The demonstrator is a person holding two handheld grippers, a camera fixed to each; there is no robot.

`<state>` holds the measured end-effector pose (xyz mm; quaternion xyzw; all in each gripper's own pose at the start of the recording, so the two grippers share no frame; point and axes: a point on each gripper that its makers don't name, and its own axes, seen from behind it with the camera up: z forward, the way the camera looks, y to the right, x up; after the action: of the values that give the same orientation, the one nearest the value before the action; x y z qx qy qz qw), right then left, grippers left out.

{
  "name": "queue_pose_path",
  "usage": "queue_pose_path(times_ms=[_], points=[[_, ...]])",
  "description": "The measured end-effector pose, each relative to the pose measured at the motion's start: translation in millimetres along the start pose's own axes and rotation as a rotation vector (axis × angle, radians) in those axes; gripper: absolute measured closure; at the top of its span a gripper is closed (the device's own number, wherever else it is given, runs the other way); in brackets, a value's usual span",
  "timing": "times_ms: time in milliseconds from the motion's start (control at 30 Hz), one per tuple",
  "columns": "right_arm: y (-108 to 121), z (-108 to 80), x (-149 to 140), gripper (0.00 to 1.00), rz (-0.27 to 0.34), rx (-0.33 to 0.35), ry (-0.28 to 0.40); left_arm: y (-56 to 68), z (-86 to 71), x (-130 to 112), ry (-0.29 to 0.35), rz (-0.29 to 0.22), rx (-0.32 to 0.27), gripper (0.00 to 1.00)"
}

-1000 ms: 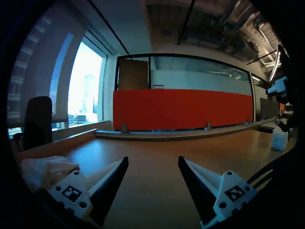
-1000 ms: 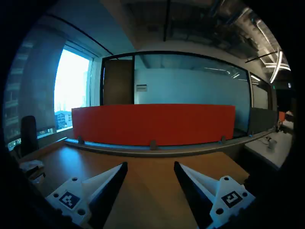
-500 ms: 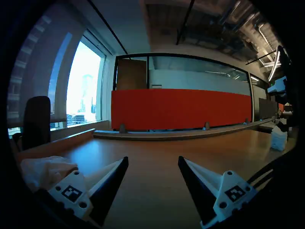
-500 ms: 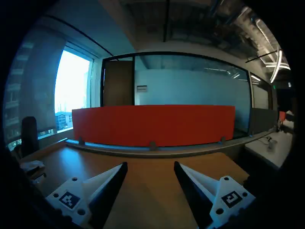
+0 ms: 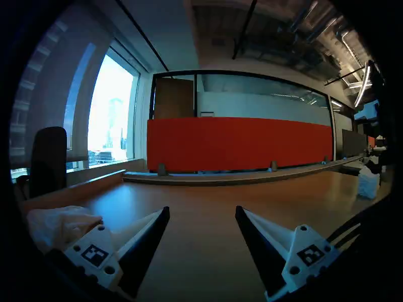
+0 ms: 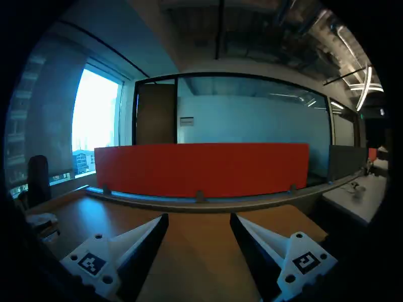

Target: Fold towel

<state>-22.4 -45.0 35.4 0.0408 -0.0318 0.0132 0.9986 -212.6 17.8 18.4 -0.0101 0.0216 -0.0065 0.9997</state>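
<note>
The towel (image 5: 60, 226) lies on the wooden table (image 5: 211, 201), in the left gripper view just to the left of the left finger and partly behind it. It is a pale, crumpled heap. Because it is bunched up, I cannot tell its long axis or which way it points.

The left gripper (image 5: 201, 208) is held low over the table, nearly level, and looks toward the red partition (image 5: 237, 143) at the far edge. Its two fingers stand wide apart, with only bare table between them, and they do not touch the towel.

The right gripper (image 6: 198, 215) has the same pose in the right gripper view: low, level, facing the red partition, with its fingers wide apart and holding nothing. A dark chair (image 5: 49, 161) stands at the left, beside the window (image 5: 113, 116).
</note>
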Motion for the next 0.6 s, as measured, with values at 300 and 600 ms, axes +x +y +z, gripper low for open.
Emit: queue_pose_path(times_ms=[300, 600], points=[[21, -2.0, 3, 0.06, -0.013, -0.043, 0.060, -0.5, 1.5, -3, 0.001, 0.000, 0.000, 0.03], [43, -6.1, -29, 0.06, 0.004, -0.086, 0.084, -1.2, 2.3, -6, 0.002, 0.000, 0.000, 0.03]])
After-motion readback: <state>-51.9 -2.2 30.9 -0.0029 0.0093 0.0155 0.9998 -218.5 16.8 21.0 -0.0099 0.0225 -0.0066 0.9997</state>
